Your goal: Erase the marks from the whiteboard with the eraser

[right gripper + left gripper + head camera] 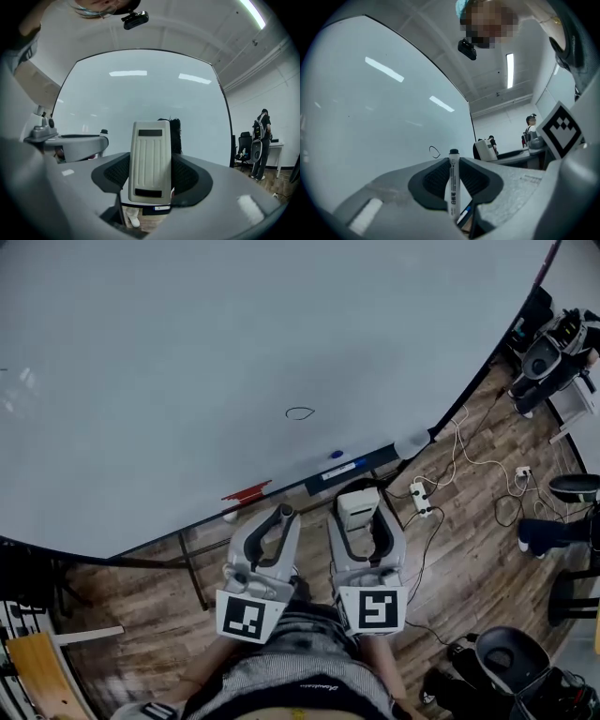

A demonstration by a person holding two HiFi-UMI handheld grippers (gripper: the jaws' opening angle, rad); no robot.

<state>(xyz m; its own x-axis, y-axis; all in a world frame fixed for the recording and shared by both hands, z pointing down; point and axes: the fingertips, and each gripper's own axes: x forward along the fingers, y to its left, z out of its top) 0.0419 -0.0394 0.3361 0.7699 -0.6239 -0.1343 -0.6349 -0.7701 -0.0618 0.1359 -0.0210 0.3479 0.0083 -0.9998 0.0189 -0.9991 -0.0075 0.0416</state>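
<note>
Head view: both grippers are held low and side by side in front of the whiteboard (234,334), neither touching it.
Left gripper (283,514): clamped on a white marker (453,187), which stands upright between the pads with its dark cap up.
Right gripper (359,519): clenched on the eraser (150,161), a pale ribbed block standing on end between the jaws, clear of the board.
Mark (300,412): one small dark loop on the board, above the two grippers and well apart from the eraser.
Board ledge (380,457): a red thing (247,492) lies to the left, a blue-tipped one (336,455) further right.
Floor (469,521): wood planks, with a white power strip (419,495) and cables trailing right.
Background: a person (259,140) with a backpack stands at the far right.
</note>
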